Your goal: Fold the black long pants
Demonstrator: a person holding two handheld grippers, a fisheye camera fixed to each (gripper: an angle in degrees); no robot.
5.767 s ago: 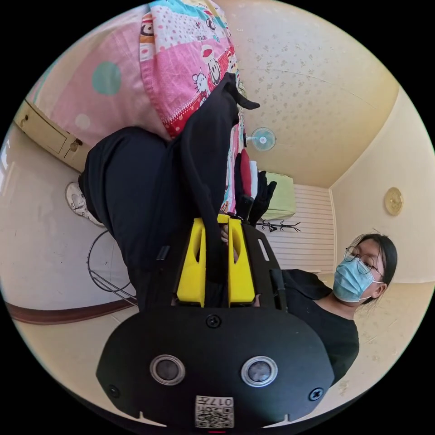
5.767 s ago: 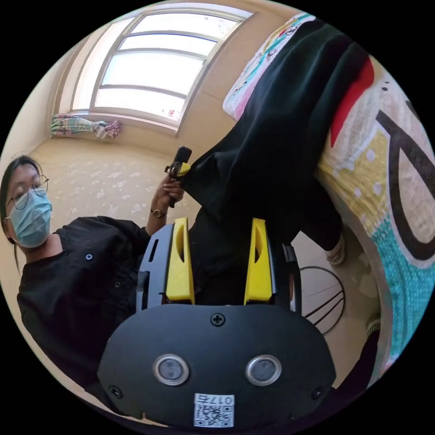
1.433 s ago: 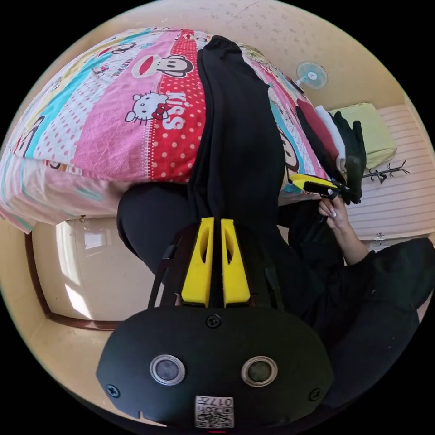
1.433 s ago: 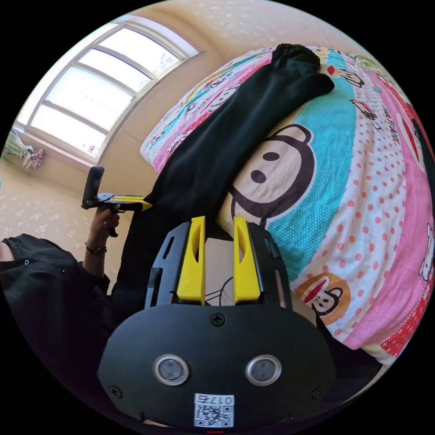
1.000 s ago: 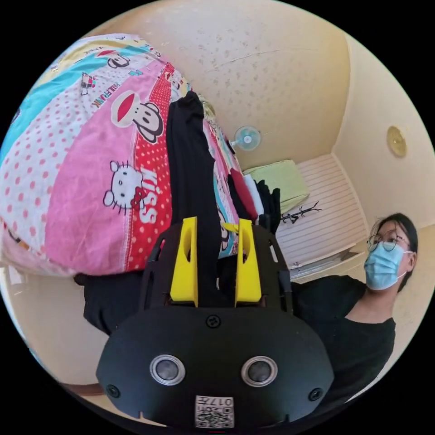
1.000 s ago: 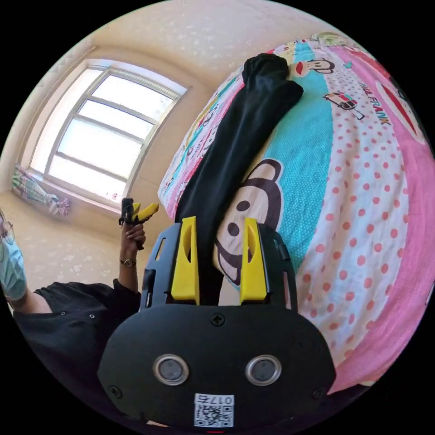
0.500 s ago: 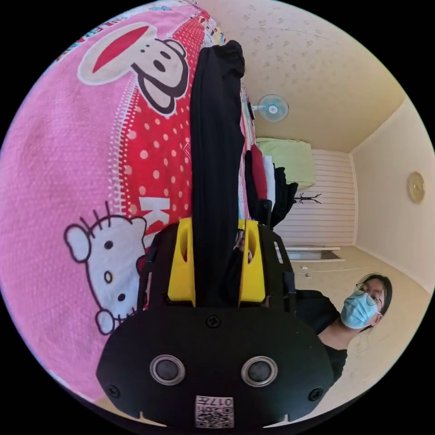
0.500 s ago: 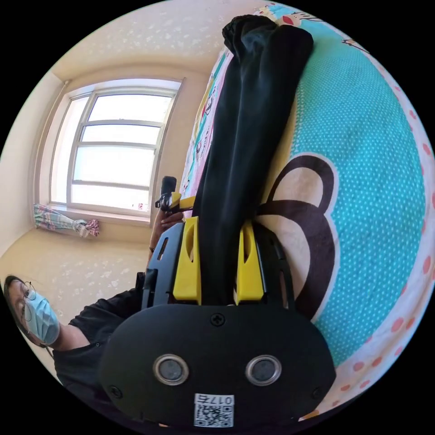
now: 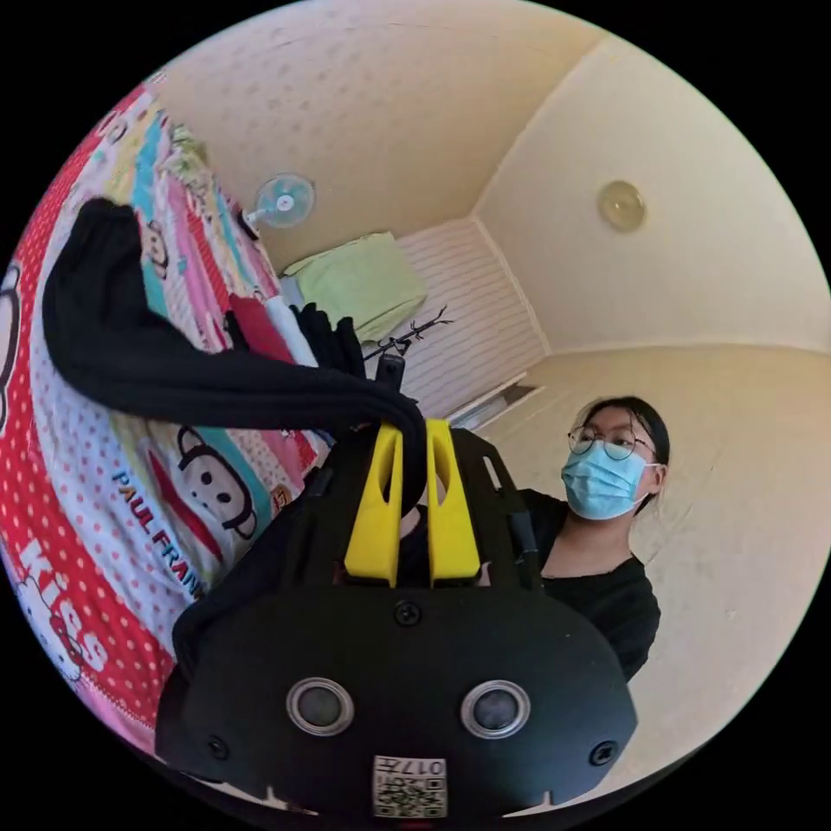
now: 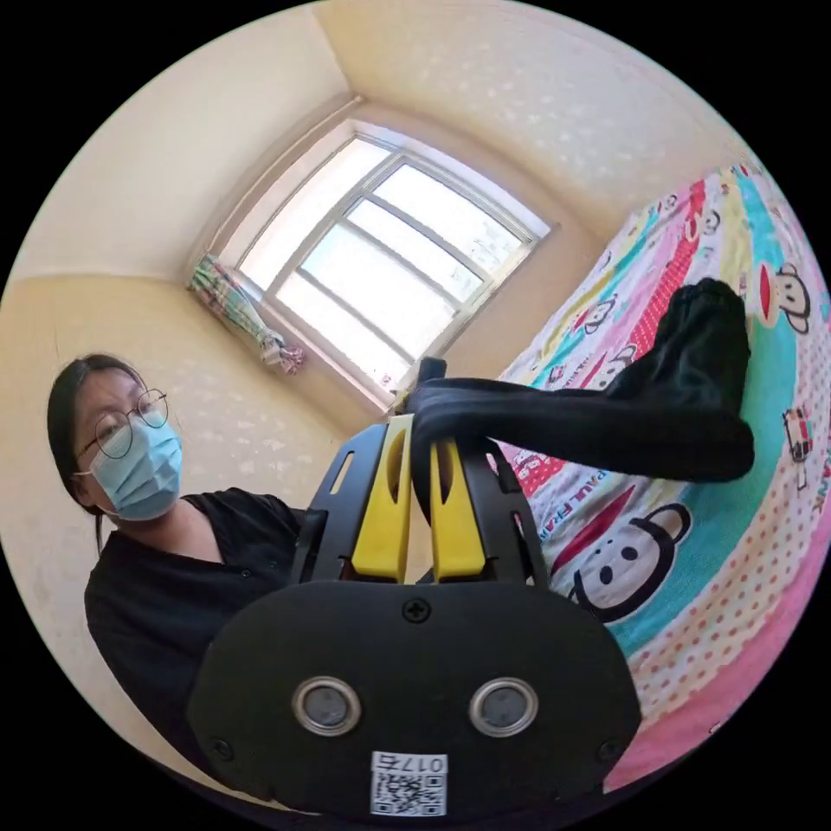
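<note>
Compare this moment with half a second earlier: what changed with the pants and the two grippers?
Both grippers closed: the left gripper and right gripper, open around the black pants before, now pinch them and have lifted that end off the bedspread. The far end still rests on the bed.

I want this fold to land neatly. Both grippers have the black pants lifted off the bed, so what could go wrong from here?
The left gripper and right gripper each pinch a thin bunch of the black pants; it may slip. The far end rests bunched on the patterned bedspread and might land creased.
</note>
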